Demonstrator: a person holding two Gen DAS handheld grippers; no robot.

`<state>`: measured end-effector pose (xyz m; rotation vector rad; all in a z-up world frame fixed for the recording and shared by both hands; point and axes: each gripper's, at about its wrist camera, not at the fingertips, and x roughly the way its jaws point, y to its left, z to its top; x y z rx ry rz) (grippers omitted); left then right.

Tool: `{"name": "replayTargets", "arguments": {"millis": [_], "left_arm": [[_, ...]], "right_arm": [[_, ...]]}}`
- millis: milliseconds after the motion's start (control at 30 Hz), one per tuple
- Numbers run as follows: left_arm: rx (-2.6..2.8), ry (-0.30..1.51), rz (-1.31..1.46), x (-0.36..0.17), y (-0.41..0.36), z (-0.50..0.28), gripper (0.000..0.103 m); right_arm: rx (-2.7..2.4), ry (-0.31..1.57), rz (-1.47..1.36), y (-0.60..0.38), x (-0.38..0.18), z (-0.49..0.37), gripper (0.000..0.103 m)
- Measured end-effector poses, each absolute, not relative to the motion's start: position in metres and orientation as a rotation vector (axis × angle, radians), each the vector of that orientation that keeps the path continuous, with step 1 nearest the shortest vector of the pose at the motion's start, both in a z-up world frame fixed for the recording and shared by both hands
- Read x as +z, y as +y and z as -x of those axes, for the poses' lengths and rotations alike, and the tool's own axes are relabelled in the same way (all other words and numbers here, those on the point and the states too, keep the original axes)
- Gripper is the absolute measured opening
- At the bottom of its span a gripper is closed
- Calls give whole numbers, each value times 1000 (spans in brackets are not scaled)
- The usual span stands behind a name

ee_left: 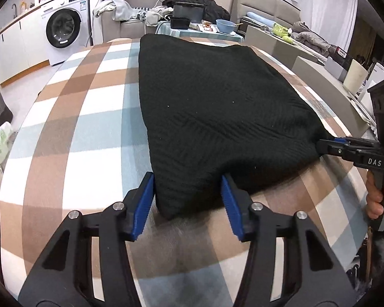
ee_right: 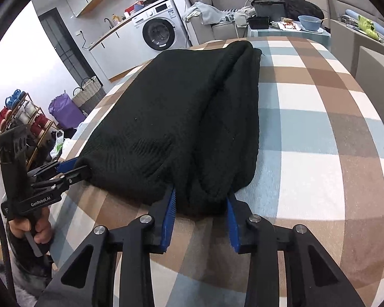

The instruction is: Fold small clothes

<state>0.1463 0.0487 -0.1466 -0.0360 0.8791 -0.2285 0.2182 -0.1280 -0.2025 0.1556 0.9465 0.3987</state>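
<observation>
A black knitted garment [ee_left: 212, 107] lies flat on the checked tablecloth [ee_left: 84, 117], folded lengthwise; in the right wrist view [ee_right: 176, 117] a fold ridge runs along its right side. My left gripper [ee_left: 188, 192] is open, its blue pads either side of the garment's near left corner. My right gripper [ee_right: 201, 204] is open too, its pads flanking the near right corner. Each gripper shows in the other's view: the right one [ee_left: 327, 147] at the garment's right corner, the left one [ee_right: 82, 171] at its left corner.
A washing machine [ee_left: 64, 23] stands far left. Behind the table a small table holds a black box [ee_left: 189, 12] and a blue bowl [ee_left: 225, 25]. A grey sofa [ee_left: 130, 2] with strewn clothes is behind. A shoe rack [ee_right: 20, 117] and bags stand on the floor.
</observation>
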Motion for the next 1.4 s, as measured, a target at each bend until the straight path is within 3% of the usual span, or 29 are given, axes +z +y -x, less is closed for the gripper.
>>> {"name": "replayTargets", "arguments": {"millis": [200,300,367,433,500,567,600,1100,1400], "left_arm": [[-204,863,66,-144,53,-161,50],[-185,838,53,-137,50,-155,51],[-164,789,26,-129,46,-145,63],[-159,750,14,-121,43,-137,76],[-170,710,4,-114,41,-128,91],[-165,666,-15,-107,37,-118,102],[-163,645,-19,-105,36,-114,102],[-133,521,58,-100,50,-98,102],[-122,511,56,-102,54,-99,102]], "right_arm": [[352,928,-138,-119,-202,-231,36],[343,904,-123,-117,-196,-227,42],[327,867,-90,-117,-188,-218,55],[320,830,-80,-118,-180,-210,80],[332,781,-79,-120,-170,-200,94],[346,722,-70,-120,-160,-188,100],[348,695,-66,-120,-156,-184,103],[397,513,-73,-112,-147,-171,103],[393,501,-60,-109,-154,-171,103]]}}
